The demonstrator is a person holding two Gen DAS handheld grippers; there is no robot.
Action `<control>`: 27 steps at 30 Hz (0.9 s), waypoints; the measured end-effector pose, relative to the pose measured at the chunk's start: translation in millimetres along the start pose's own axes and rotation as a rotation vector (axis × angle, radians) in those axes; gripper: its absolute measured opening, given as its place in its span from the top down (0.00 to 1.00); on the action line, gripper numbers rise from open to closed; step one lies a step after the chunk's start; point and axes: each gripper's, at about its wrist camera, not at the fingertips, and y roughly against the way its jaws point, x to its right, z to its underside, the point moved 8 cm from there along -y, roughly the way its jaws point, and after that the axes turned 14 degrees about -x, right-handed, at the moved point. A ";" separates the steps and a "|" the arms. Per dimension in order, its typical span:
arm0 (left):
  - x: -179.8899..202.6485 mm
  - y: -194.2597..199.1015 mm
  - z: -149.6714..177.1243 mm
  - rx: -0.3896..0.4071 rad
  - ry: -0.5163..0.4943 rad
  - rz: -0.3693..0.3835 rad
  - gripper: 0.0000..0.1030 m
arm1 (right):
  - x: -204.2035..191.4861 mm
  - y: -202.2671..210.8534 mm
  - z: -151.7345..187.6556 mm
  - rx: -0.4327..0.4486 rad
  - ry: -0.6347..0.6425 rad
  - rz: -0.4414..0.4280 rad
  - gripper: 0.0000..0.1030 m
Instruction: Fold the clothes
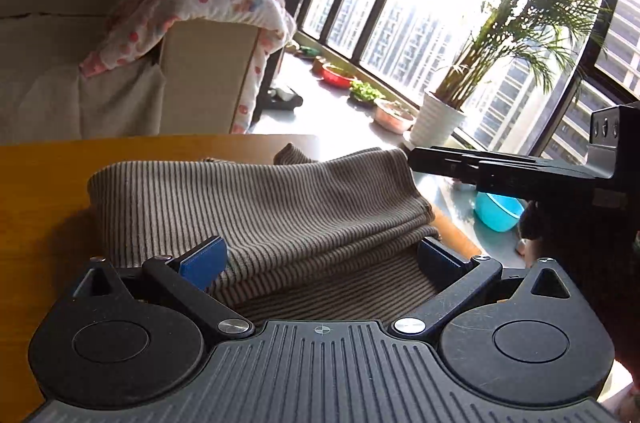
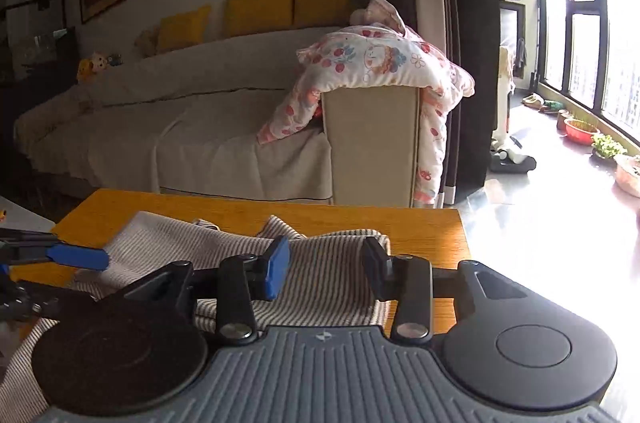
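A brown-and-cream striped knit garment (image 1: 256, 199) lies folded in layers on the orange wooden table (image 1: 40, 191). My left gripper (image 1: 320, 257) stands open over its near edge, with the cloth between the wide-apart blue pads and neither pad pressing on it. My right gripper (image 1: 420, 159) comes in from the right at the garment's far right corner. In the right wrist view the right gripper (image 2: 326, 267) is open just above the striped garment (image 2: 328, 287), with nothing pinched. A blue-padded finger (image 2: 78, 257) of the left gripper shows at the left edge.
The table's far edge (image 2: 360, 209) faces a beige sofa (image 2: 200, 127) with a floral quilt (image 2: 380, 63) over its armrest. Right of the table is bare floor with a blue basin (image 1: 498, 211), a potted palm (image 1: 438, 119) and bowls (image 1: 336, 75) along the window.
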 end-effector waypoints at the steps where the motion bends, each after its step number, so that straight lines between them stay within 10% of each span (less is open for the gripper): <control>1: -3.5 -9.7 3.9 -0.025 0.011 -0.016 0.00 | -5.3 -3.8 3.3 -0.024 -0.011 -0.039 0.51; 4: -2.0 -16.0 11.3 -0.053 -0.045 -0.055 0.00 | -7.6 -38.0 33.0 -0.163 -0.029 -0.026 0.52; 13: -19.8 19.1 -43.0 0.043 0.009 0.014 0.00 | -9.6 -27.3 -17.7 -0.015 0.073 0.062 0.52; 19: -62.4 -29.5 -43.0 -0.073 0.142 0.037 0.00 | 27.0 -86.3 -5.2 -0.177 -0.066 0.049 0.57; 27: -84.9 21.2 -47.4 -0.071 0.171 0.027 0.00 | 52.5 -39.0 -17.1 -0.128 -0.105 -0.024 0.46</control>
